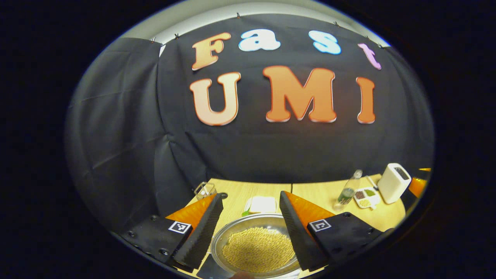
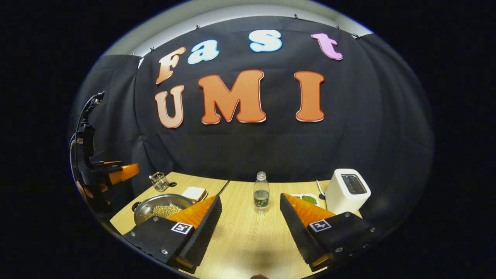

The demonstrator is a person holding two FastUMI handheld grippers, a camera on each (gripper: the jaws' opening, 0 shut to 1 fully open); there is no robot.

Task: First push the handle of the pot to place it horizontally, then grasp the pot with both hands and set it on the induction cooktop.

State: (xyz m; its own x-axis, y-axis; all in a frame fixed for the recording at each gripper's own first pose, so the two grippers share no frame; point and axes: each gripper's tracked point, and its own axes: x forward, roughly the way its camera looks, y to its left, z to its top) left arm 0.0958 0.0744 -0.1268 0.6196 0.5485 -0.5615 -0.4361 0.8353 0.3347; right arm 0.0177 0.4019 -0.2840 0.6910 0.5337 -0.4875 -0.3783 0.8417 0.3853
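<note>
Both the left gripper (image 1: 251, 217) and the right gripper (image 2: 251, 217) hang wide open and empty, the bean-filled pot (image 1: 257, 248) sitting ungrasped on the table (image 2: 248, 236) at the left view's bottom centre, so seemingly every step remains.

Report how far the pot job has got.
Done: nothing visible yet. The pot, full of pale beans, sits on a dark surface on the table; I cannot tell whether that is the cooktop. In hand: the left gripper hangs open above the pot, the right gripper open over bare table. Left: handle push, two-handed lift, placing.
</note>
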